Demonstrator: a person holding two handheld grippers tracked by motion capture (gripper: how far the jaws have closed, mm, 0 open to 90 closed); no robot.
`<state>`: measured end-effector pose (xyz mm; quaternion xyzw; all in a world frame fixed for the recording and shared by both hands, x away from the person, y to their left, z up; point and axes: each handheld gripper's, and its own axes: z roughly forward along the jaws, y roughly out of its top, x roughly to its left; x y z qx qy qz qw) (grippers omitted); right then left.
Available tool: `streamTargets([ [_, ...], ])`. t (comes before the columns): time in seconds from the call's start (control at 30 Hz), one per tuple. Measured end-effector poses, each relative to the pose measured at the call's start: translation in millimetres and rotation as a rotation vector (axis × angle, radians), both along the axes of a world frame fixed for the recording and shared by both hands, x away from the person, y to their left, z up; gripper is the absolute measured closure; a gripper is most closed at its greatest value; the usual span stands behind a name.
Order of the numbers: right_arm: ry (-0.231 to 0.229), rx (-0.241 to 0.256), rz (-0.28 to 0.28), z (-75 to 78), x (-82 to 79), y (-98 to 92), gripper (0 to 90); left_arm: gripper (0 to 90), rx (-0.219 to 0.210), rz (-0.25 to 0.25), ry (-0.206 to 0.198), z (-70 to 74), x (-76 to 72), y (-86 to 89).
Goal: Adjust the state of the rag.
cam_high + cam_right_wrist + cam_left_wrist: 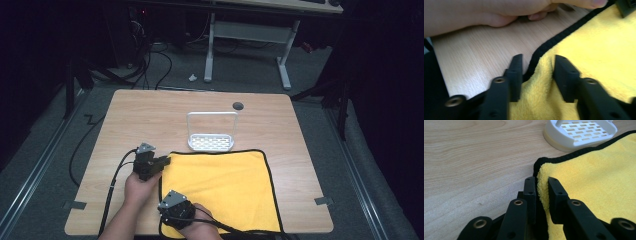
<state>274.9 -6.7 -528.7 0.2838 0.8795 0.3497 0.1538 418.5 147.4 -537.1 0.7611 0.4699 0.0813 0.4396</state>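
Observation:
A yellow cloth point(220, 185) with a black hem lies flat on the near half of the wooden table point(150, 115). My left gripper point(167, 161) is at the cloth's far left corner. In the left gripper view the left gripper point(542, 182) is shut on the edge of the cloth point(594, 175) just behind that corner. My right gripper point(176, 212) sits at the near left corner. In the right gripper view its jaws stand a little apart, and my right gripper point(538, 62) is shut on a raised fold of the cloth point(599, 47).
A white slotted soap rack point(211, 142) with a tall handle stands just beyond the cloth's far edge, close to the left gripper point(579, 133). A round cable hole point(238, 106) is near the table's back edge. The person's left hand point(486, 12) rests on the wood beside the cloth.

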Motion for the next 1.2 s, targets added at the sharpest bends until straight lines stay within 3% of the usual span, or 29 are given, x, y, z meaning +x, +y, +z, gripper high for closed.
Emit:
streamTargets([
  [0.07,-0.01,-0.019,0.002,1.1,0.9,-3.2,70.8,78.0,-0.002,0.003,0.001,-0.2,0.6,-0.2],
  [0.2,-0.009,-0.007,0.004,0.9,4.7,-11.7,81.3,78.0,-0.024,-0.012,0.008,-0.2,0.9,0.9],
  [0.43,-0.046,0.041,0.01,8.8,4.3,-19.3,82.6,77.8,-0.026,-0.01,0.004,1.0,1.0,0.9],
  [0.53,-0.075,0.075,0.006,16.7,2.6,-23.9,82.5,78.6,-0.054,0.015,0.017,4.0,2.4,4.8],
  [0.73,-0.124,0.118,-0.002,30.7,-3.3,-29.9,82.6,80.0,-0.098,0.042,-0.011,14.6,-2.9,4.3],
  [0.93,-0.143,0.128,0.01,38.2,-8.7,-20.5,82.6,80.7,-0.102,0.065,-0.013,18.3,-8.9,11.7],
  [1.0,-0.145,0.125,0.026,38.4,-10.1,-11.4,82.6,80.8,-0.114,0.084,-0.01,19.2,-11.5,22.5],
  [1.2,-0.145,0.141,0.056,40.2,-10.6,19.8,82.5,81.1,-0.095,0.144,-0.013,25.0,-19.7,62.2],
])
